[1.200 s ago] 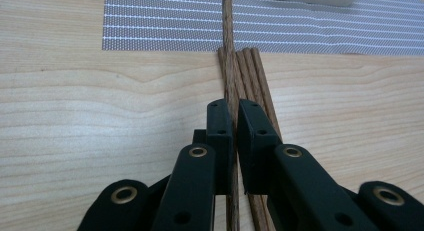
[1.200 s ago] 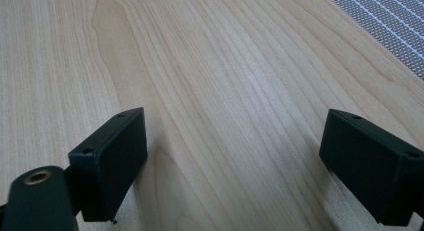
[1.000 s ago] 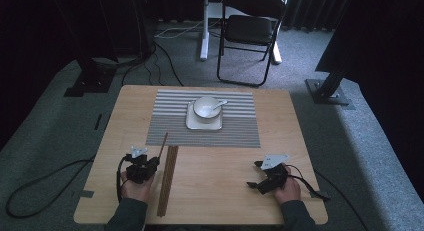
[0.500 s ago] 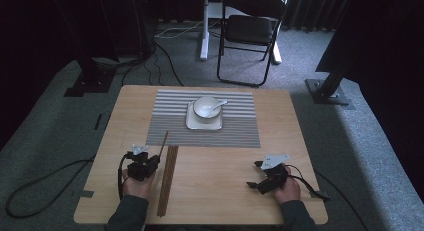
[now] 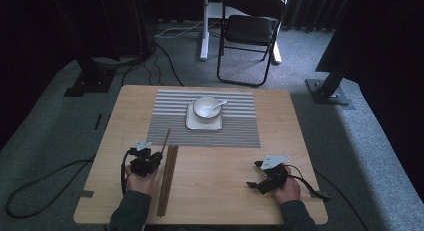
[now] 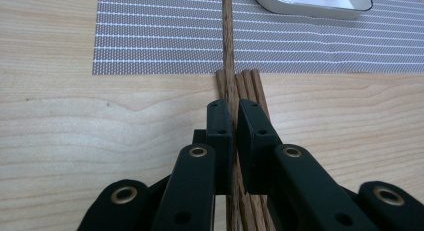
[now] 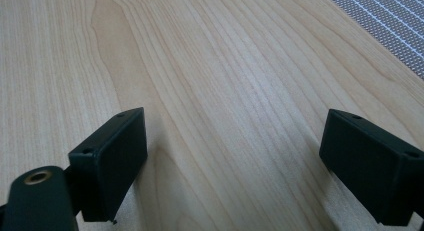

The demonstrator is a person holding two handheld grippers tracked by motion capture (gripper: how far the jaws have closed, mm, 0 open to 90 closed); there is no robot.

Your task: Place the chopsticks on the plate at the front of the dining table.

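The wooden surface (image 5: 210, 201) carries a striped mat (image 5: 205, 118) toward its far edge, and on the mat stands a square plate (image 5: 204, 122) with a white bowl (image 5: 206, 107) and a spoon (image 5: 220, 104) in it. Near the left front part of the surface lies a row of thin brown sticks (image 5: 168, 181), side by side, with their far ends touching the near edge of the mat.

The left tool (image 6: 233, 122) is closed narrow on one stick (image 6: 228, 41); this stick is raised at its far end and points over the mat, while the others lie flat under it. The right tool (image 7: 232, 161) is wide, with nothing between its jaws, and rests low near the right front corner.

I judge the stick to be very light, stiff and smooth, so it may turn or slip between the pads. A hold nearer its middle would keep it level; a hold far back lets the tip swing.
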